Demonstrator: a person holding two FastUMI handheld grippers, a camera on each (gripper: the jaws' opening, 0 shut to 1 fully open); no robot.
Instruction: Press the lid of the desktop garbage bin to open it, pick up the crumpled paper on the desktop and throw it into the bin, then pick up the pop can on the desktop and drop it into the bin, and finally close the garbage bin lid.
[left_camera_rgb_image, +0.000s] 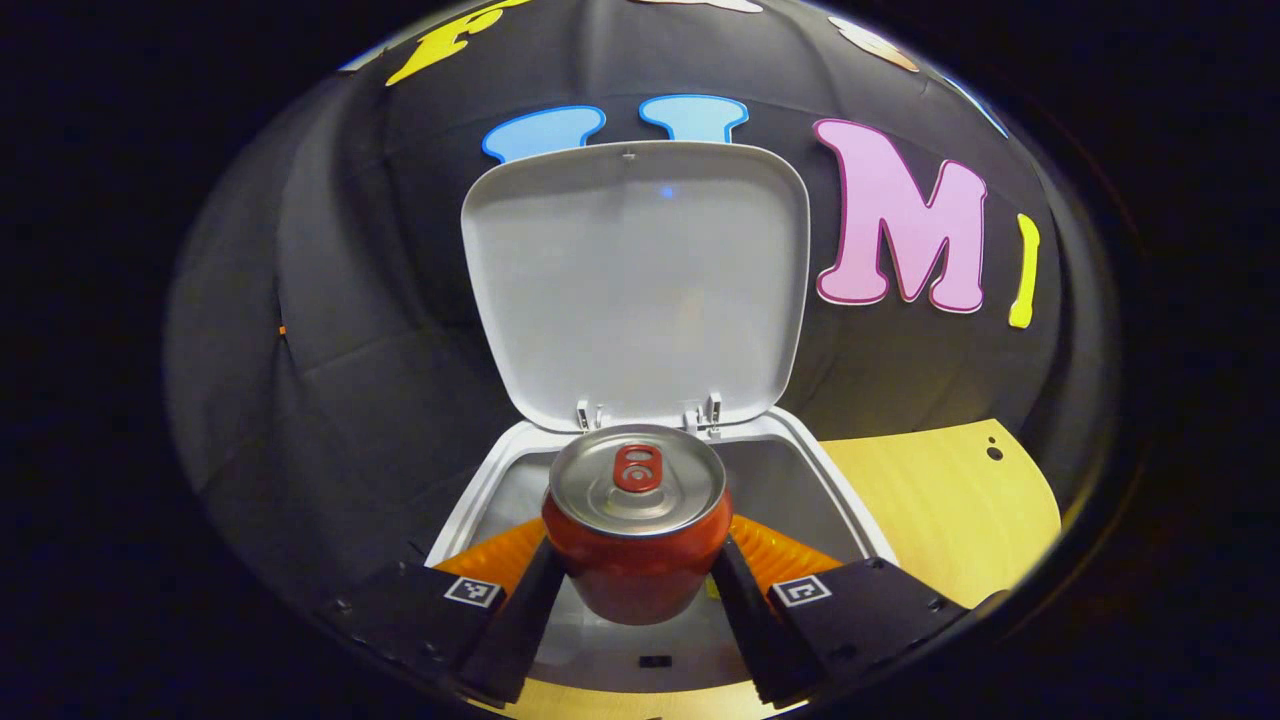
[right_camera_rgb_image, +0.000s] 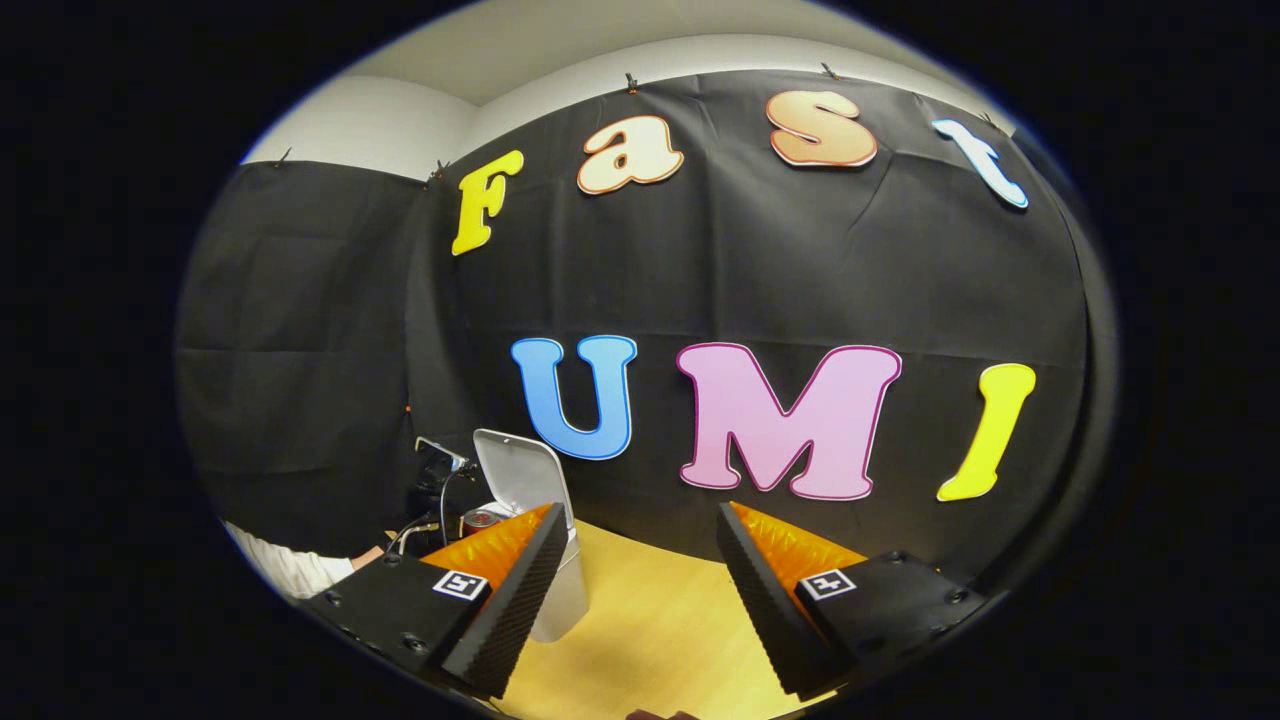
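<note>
No readable label on pop can (left_camera_rgb_image: 637, 530), square markers on gripper fingers perhaps unreadable codes

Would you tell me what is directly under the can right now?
The open bin lies under the can, which the left gripper holds above it. The can hides much of the inside, so the paper cannot be seen.

Upright red pop can (left_camera_rgb_image: 637, 530) above the open white bin (left_camera_rgb_image: 800, 440), lid (left_camera_rgb_image: 636, 280) raised.

The pop can (left_camera_rgb_image: 637, 525) hung upright between the left claw's (left_camera_rgb_image: 637, 590) fingers, above the open bin (left_camera_rgb_image: 850, 500), whose lid (left_camera_rgb_image: 636, 285) stood raised behind it on the worktop (left_camera_rgb_image: 950, 510).
</note>
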